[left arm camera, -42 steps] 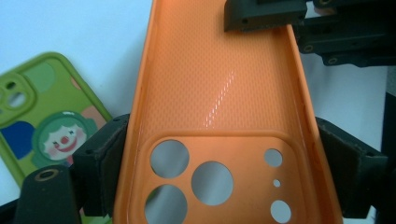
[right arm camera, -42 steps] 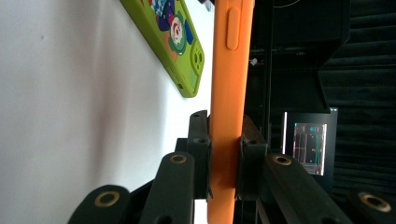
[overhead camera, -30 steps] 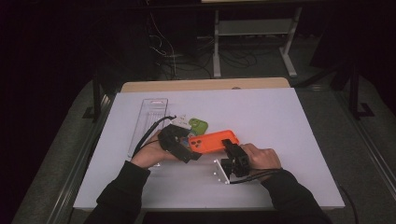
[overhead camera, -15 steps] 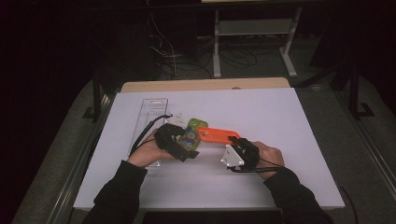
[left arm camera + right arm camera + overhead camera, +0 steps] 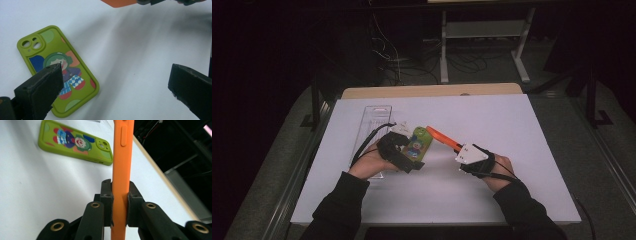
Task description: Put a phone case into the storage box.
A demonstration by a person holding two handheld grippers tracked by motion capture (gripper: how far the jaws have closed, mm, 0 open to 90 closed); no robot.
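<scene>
Dark room all round, with a white table (image 5: 522, 150) lit in the middle and a clear plastic tray (image 5: 371, 120) lying at about 10 o'clock from its centre. 2 phone cases are in play. The green case (image 5: 58, 72), printed with a cartoon figure, lies flat on the table, and the left gripper (image 5: 404, 152) hovers just above it with its jaws spread wide, touching nothing. The right gripper (image 5: 120, 202) pinches the orange case (image 5: 122, 157) by its thin edge, holding it off the table and pointing toward 11 o'clock. My worry is that narrow grip: soft rubber squeezed at 1 edge could twist or slip out if the hand tilts, and it would drop onto the green case below
</scene>
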